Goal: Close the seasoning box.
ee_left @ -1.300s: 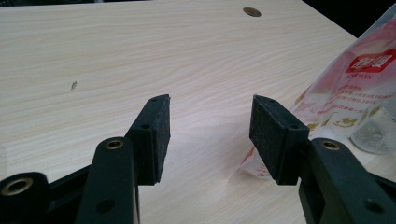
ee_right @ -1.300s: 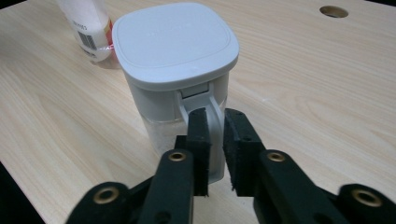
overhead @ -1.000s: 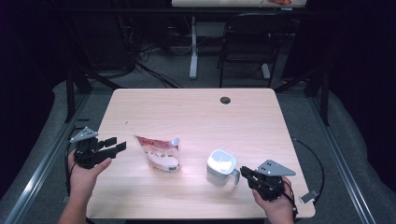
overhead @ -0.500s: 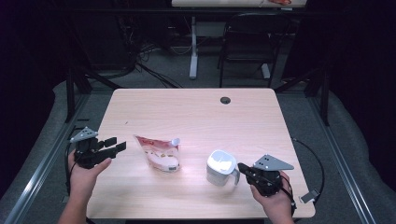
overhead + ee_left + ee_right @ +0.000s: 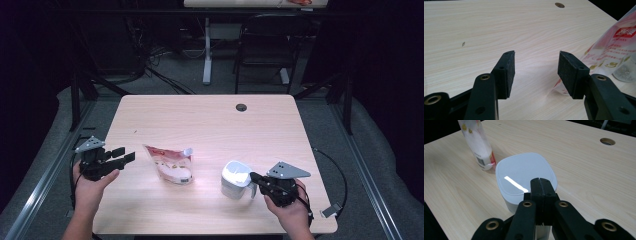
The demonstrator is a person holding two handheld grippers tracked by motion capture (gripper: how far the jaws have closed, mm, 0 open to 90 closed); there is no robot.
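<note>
High view: right tool (image 5: pixel 256 177) closed against white container (image 5: pixel 235 178), near table's front edge (image 5: pixel 210 233).

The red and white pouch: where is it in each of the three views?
High view: the pouch lies left of centre.
Left gripper view: pouch at the right edge.
Right gripper view: pouch at top left.
Shared landmark: the round hole.
</note>
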